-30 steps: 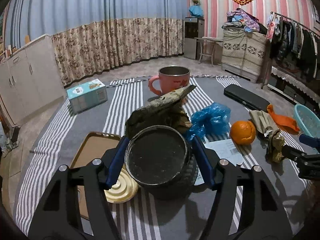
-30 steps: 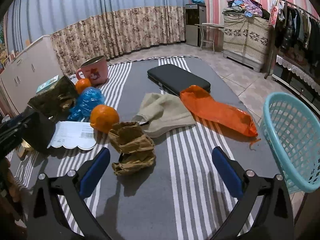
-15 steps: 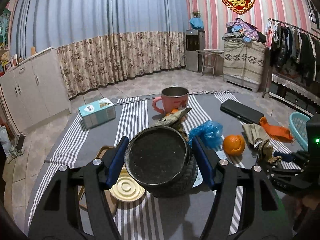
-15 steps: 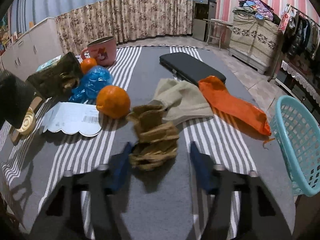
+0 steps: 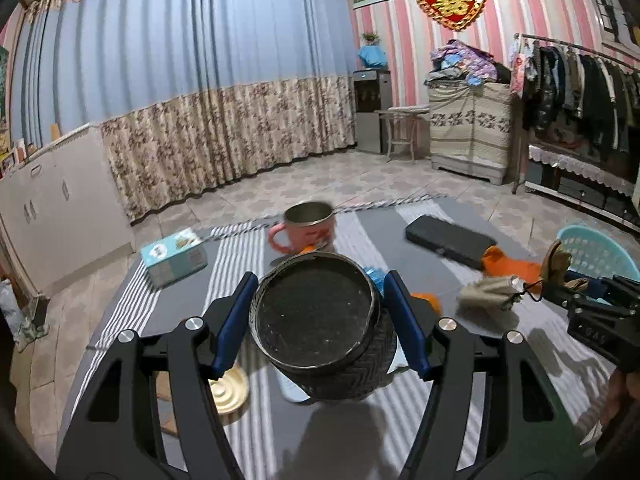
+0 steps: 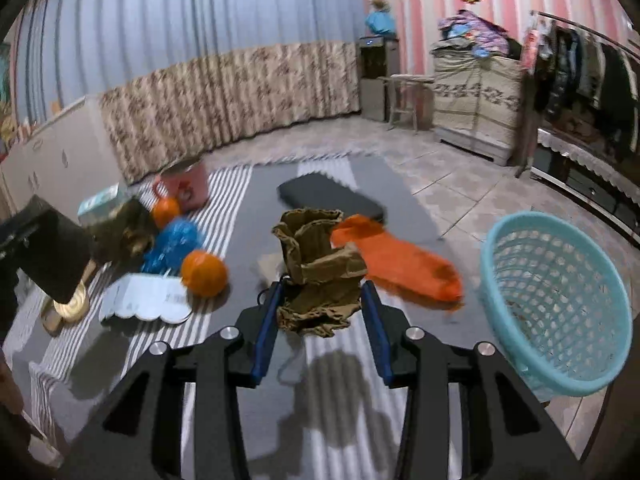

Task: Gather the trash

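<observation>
My left gripper [image 5: 320,312] is shut on a black woven pot [image 5: 320,320] and holds it above the striped table. My right gripper [image 6: 320,304] is shut on a crumpled brown paper bag [image 6: 320,264] and holds it above the table; the bag also shows in the left wrist view [image 5: 556,264] next to the light blue basket [image 5: 600,252]. In the right wrist view the basket [image 6: 556,304] stands to the right of the bag at the table's edge. The black pot shows at the far left [image 6: 52,252].
On the table lie an orange [image 6: 204,272], a blue plastic bag [image 6: 172,244], a white paper slip [image 6: 148,300], an orange cloth [image 6: 396,260], a black case [image 6: 332,196], a pink mug [image 5: 308,228], a tissue box [image 5: 174,256] and a beige lid [image 5: 230,386].
My right gripper closed on the brown paper bag and lifted it off the table toward the basket. My left gripper rose with the black pot.
</observation>
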The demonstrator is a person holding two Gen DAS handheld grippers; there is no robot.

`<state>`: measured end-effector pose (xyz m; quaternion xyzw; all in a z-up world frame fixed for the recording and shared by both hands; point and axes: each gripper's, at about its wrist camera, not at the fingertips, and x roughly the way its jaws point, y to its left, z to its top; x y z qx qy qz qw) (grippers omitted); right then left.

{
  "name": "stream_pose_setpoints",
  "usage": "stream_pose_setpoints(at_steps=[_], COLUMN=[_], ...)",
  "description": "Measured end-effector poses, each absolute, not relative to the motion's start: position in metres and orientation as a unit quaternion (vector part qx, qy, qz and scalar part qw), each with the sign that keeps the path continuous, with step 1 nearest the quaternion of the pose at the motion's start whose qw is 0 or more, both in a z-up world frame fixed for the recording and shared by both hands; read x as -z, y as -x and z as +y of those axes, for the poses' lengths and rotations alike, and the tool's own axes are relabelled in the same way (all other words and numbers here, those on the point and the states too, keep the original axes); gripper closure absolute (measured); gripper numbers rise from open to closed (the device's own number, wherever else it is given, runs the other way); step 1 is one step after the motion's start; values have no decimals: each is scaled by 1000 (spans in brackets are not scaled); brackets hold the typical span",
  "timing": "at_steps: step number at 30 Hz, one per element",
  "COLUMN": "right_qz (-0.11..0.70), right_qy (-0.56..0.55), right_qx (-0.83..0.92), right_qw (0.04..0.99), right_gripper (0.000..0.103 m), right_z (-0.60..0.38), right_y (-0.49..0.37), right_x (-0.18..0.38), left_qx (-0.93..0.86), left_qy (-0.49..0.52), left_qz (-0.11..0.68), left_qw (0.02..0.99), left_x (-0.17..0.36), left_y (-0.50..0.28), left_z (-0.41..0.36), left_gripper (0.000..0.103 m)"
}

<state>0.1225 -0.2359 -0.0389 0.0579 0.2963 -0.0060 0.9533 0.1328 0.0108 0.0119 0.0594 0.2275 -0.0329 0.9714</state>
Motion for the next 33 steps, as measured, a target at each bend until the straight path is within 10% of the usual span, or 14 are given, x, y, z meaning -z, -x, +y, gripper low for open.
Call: stream_pose_setpoints(at_steps=[33], right_qz=[281], right_qy=[-136], right_qx=[35], right_qw=[949], right_gripper=[63], right_z=[-363], right_y=[-118], right_x=[21], left_qx=[148], left_qy=[-75], left_qz=[200], left_qw=[966], left_x=[-35], left_y=[-138], left_z=[-115], left_gripper=[40])
